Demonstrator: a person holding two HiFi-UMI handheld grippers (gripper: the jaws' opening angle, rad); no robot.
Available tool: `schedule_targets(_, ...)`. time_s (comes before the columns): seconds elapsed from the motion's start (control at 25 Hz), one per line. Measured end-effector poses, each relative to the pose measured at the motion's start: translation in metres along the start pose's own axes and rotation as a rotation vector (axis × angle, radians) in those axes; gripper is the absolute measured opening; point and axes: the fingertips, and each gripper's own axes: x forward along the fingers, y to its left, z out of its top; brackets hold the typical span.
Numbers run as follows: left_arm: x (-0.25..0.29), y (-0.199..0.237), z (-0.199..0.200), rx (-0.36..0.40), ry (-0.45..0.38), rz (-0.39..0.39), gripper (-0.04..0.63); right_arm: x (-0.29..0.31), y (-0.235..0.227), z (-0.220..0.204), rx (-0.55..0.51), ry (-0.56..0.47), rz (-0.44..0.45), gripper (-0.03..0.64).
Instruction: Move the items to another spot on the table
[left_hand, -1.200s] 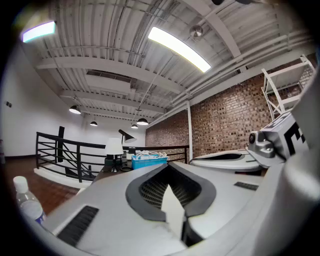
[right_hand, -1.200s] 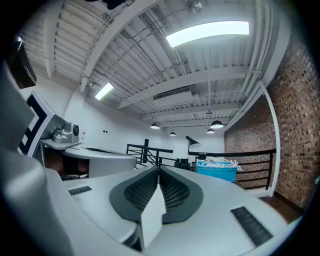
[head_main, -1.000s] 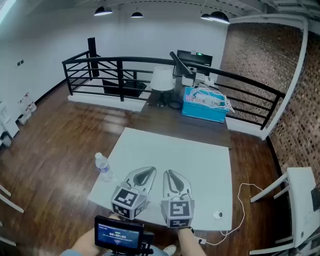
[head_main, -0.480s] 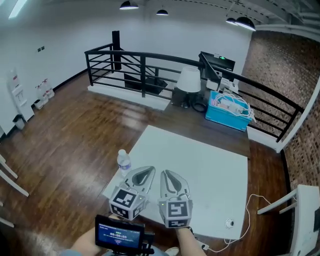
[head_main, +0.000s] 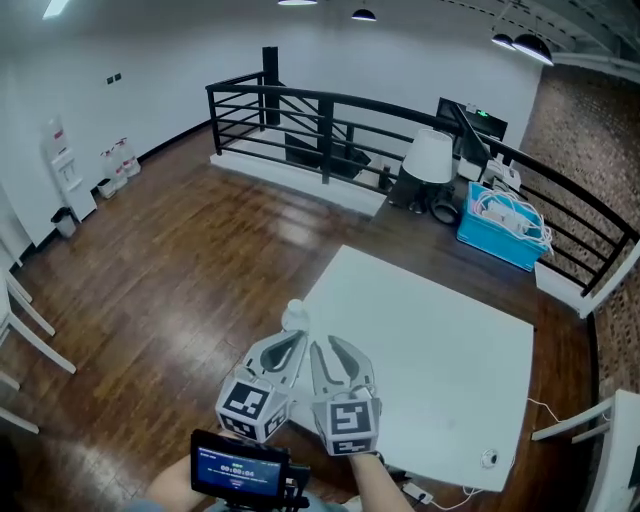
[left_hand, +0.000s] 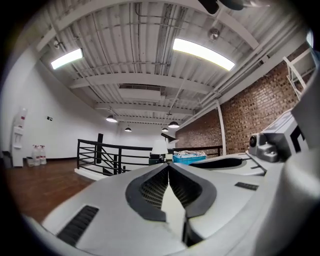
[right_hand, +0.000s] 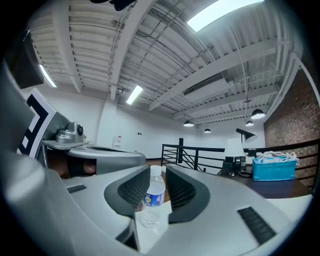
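Hovering side by side over the near edge of the white square table (head_main: 440, 350), both tools are held just above a small dark handheld screen (head_main: 238, 468). The left gripper (left_hand: 169, 167) has its grey jaws pressed together at the tips, with nothing between them. The right gripper (right_hand: 156, 168) is beside it, its jaws opening. A clear plastic water bottle with a white cap and blue label (right_hand: 151, 194) shows in the gap between the ribbed dark pads (right_hand: 182, 190), and neither pad presses on it.

From the head view, that bottle stands upright at the table's left corner, just ahead of the jaw tips. The only other thing on the tabletop is a small round object (head_main: 489, 458) at the near right corner, well apart from the bottle.

Dark wooden plank flooring (head_main: 180, 260) spreads out on the left. Beyond the table's far edge stand a white lampshade (head_main: 430, 157) and a bright blue bin holding white cables (head_main: 497, 228), in front of a black metal railing (head_main: 300, 120) that curves round to the right.
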Motion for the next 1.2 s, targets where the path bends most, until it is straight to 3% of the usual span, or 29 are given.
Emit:
schedule_targets(0.4, -0.018, 0.064, -0.023, -0.016, 0.03, 0.067, 0.014, 0.046, 0.039, -0.021, 0.03, 0.031, 0.037, 0.209)
schedule_targets(0.96, -0.011, 0.1, -0.053, -0.04, 0.088, 0.082, 0.014, 0.082, 0.031, -0.062, 0.061, 0.084, -0.032, 0.287)
schedule_targets(1.2, 0.005, 0.1, -0.064, -0.049, 0.123, 0.05, 0.014, 0.097, 0.021, -0.083, 0.09, 0.105, -0.056, 0.347)
